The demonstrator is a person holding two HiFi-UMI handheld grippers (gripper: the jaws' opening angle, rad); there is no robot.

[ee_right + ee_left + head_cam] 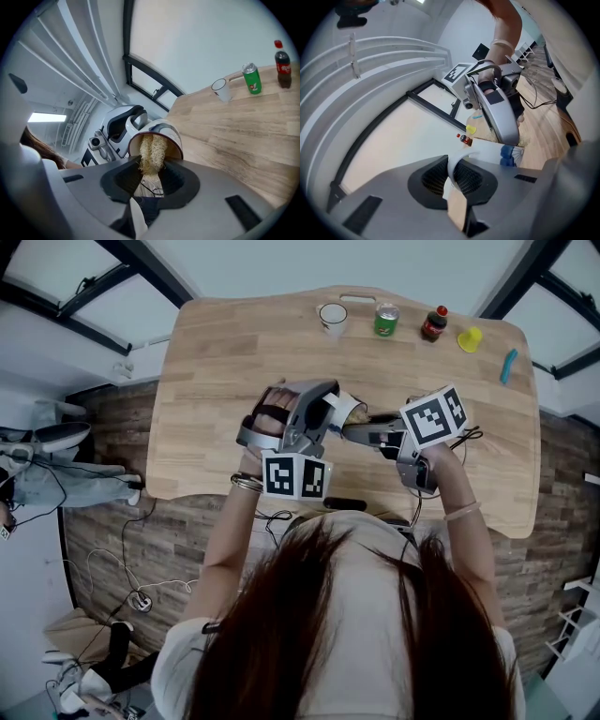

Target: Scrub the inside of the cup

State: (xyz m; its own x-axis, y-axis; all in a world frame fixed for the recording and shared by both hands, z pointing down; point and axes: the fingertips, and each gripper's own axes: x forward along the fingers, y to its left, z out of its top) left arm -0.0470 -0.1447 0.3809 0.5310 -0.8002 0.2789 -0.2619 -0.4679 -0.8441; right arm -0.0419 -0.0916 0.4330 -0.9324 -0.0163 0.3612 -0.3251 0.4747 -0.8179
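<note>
Cup (pixel 169 129) pinched by handle in left hand-held gripper (pixel 453 174); right hand-held gripper (pixel 149 183) clamps brush (pixel 151 154) inside cup.

White cup (pixel 169 127) tipped sideways in mid-air, pale fibrous scrubber (pixel 151 150) pushed inside.

Above the wooden table (pixel 216 371), the left gripper (pixel 323 418) and right gripper (pixel 370 435) meet at a cup (pixel 347 406).
</note>
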